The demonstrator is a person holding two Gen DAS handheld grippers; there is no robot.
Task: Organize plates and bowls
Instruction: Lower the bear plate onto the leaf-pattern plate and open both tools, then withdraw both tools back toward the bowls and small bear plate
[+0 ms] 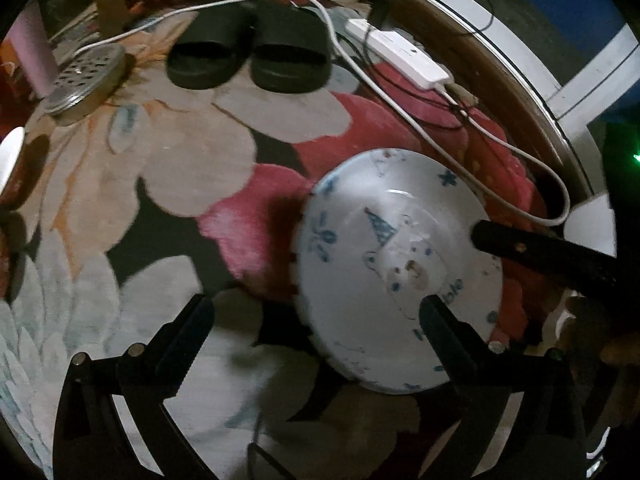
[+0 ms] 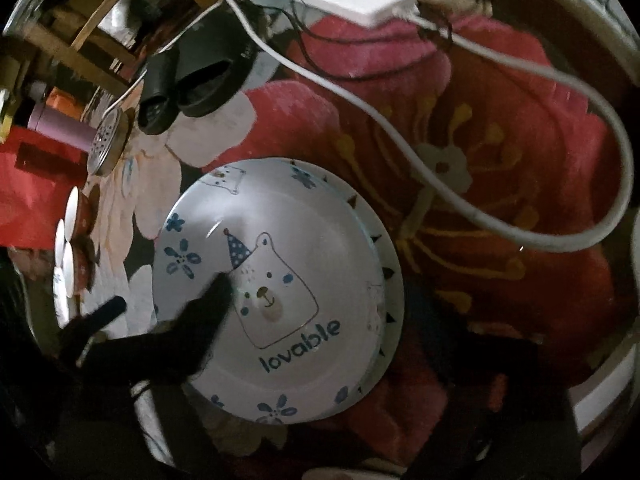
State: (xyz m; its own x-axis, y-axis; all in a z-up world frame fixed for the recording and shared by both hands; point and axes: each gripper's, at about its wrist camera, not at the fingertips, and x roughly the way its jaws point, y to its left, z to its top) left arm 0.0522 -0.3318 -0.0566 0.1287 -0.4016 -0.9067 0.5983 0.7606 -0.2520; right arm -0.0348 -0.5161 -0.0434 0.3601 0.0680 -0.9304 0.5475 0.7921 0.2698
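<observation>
Two stacked plates [image 2: 276, 280] on floral rug [image 1: 160, 200], both grippers, left [image 1: 316, 320] and right [image 2: 360, 320], spread wide, empty.

Lower plate [image 2: 390, 276]: we see only a crescent of its rim; the bear plate [image 2: 280, 280] on top covers the rest.
Bear plate, left view: blurred, its lettering partly behind a finger of the left gripper [image 1: 316, 320].
Right gripper [image 2: 320, 344]: we make out one dark finger; the other is lost in shadow.
Small bowls [image 2: 70, 240]: squeezed at the frame's left side, and we cannot count them.
White cable [image 1: 400, 92]: its far end runs out of sight.
Slippers [image 1: 248, 56]: heels hidden.
</observation>
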